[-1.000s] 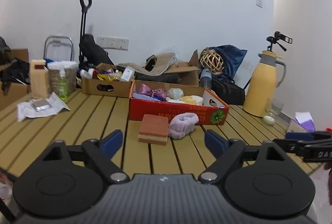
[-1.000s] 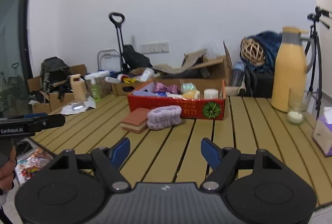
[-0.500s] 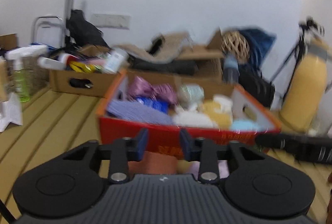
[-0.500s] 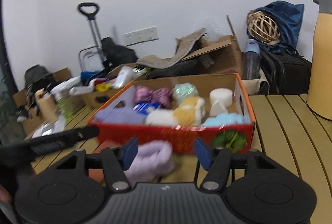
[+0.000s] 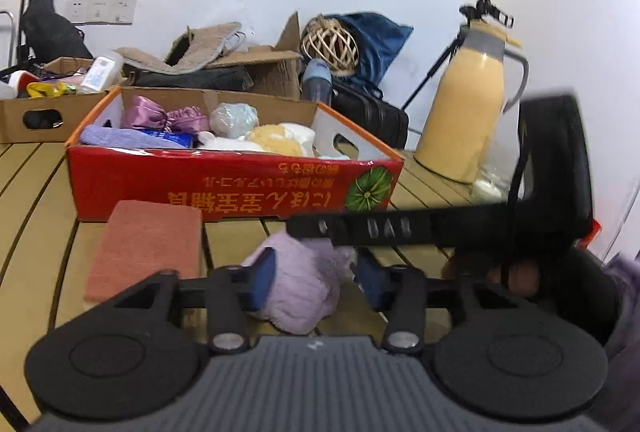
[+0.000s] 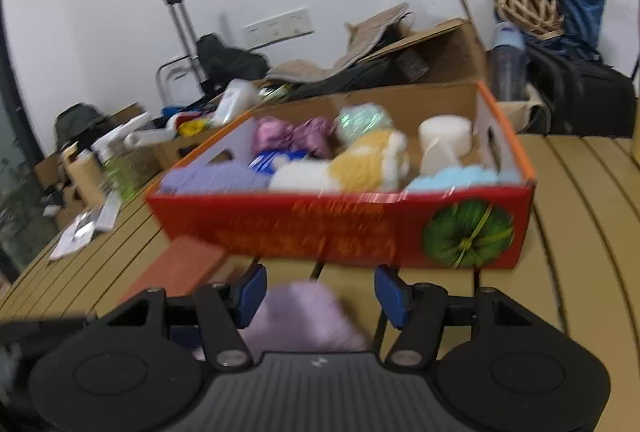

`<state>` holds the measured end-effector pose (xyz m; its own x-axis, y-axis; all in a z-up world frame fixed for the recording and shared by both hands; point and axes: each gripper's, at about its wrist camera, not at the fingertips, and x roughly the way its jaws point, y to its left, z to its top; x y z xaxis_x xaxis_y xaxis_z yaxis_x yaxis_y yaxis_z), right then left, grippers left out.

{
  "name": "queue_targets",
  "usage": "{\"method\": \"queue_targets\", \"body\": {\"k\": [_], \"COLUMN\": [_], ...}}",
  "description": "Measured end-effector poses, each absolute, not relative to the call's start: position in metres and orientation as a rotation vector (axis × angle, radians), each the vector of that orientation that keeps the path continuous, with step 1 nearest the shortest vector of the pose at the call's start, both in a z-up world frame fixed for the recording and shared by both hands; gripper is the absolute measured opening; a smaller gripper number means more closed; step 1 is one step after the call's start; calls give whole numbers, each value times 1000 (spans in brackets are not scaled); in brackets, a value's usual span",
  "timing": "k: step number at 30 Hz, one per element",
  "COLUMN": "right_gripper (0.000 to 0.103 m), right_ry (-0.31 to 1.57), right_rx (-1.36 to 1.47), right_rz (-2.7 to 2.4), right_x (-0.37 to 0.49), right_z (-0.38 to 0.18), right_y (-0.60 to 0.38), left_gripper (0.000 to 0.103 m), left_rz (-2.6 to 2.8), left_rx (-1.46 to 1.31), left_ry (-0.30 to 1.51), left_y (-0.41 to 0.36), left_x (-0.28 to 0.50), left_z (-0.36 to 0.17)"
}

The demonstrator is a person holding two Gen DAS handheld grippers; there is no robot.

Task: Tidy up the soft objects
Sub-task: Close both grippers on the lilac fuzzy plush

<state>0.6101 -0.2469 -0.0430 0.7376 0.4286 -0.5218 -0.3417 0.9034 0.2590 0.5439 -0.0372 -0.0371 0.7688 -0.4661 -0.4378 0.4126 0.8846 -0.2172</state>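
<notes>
Left gripper (image 5: 316, 278): jaws opening, with the fluffy lilac plush roll (image 5: 304, 284) lying between them on the slatted wooden desk (image 5: 36, 216); pad contact cannot be told. Right gripper (image 6: 318, 290): jaws spread either side of the same roll, clear of it. Left of the left jaws lies a flat, coarse terracotta sponge block (image 5: 146, 244). Ahead of both stands the red cardboard box (image 5: 224, 187), rectangular, filled with knitted and satin soft items
</notes>
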Motion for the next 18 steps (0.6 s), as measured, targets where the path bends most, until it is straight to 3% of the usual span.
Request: {"method": "queue_targets", "body": {"k": [2, 5, 7, 9, 15, 18], "right_gripper": [58, 35, 31, 19, 19, 22], "right_ry": [619, 629, 610, 578, 579, 578], "right_rx": [174, 221, 222, 226, 270, 270], "right_rz": [433, 452, 424, 391, 347, 350], "right_x": [608, 606, 597, 584, 567, 567], "right_z": [-52, -60, -56, -52, -61, -60], "right_y": [-248, -251, -255, -262, -273, -272], "left_gripper": [53, 52, 51, 48, 54, 52], "left_rz": [-446, -447, -455, -442, -460, -439], "left_rx": [-90, -117, -171, -231, -371, -356], "left_ry": [517, 563, 585, 612, 616, 639], "left_y": [-39, -37, -31, -25, -15, -22], "left_x": [543, 555, 560, 567, 573, 577], "left_z": [-42, -43, -45, -47, -47, -50]}}
